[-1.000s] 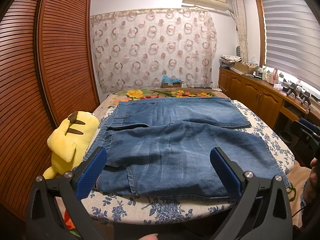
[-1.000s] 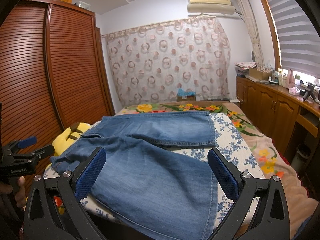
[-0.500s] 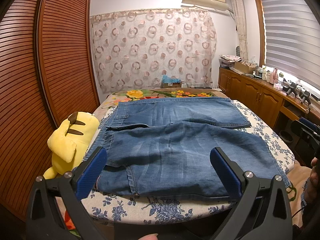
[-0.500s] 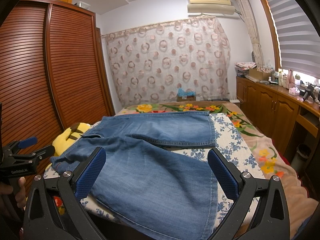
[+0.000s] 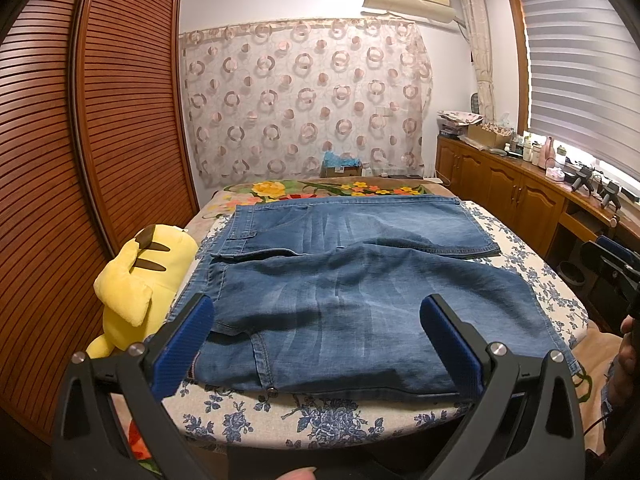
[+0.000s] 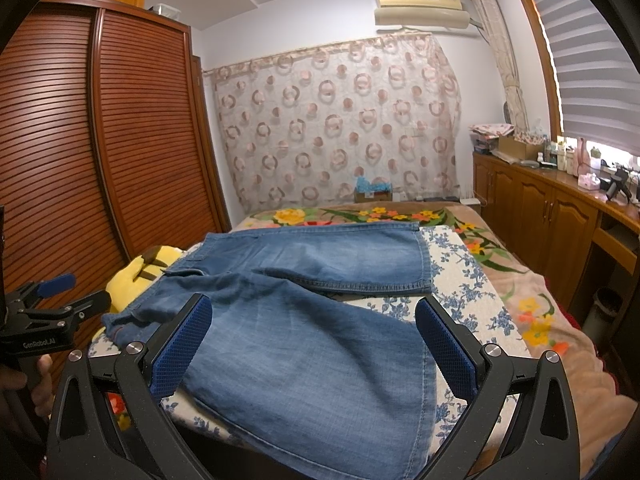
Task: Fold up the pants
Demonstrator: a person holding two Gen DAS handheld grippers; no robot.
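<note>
Blue denim pants point(image 5: 352, 280) lie spread flat on a board covered in white cloth with blue flowers point(image 5: 320, 416), waist to the left, the two legs running right. My left gripper point(image 5: 316, 320) hovers open at the near edge, over the waist end, holding nothing. In the right wrist view the same pants point(image 6: 312, 344) show with the near leg hanging over the front edge. My right gripper point(image 6: 314, 328) stands open above that leg, empty. The left gripper point(image 6: 60, 300) also appears at the far left of that view, in a hand.
A yellow plush toy point(image 5: 140, 280) lies against the board's left side, beside a slatted wooden wardrobe point(image 5: 80, 160). Wooden cabinets point(image 5: 520, 196) with small items line the right wall. A floral blanket point(image 6: 532, 292) covers the bed to the right.
</note>
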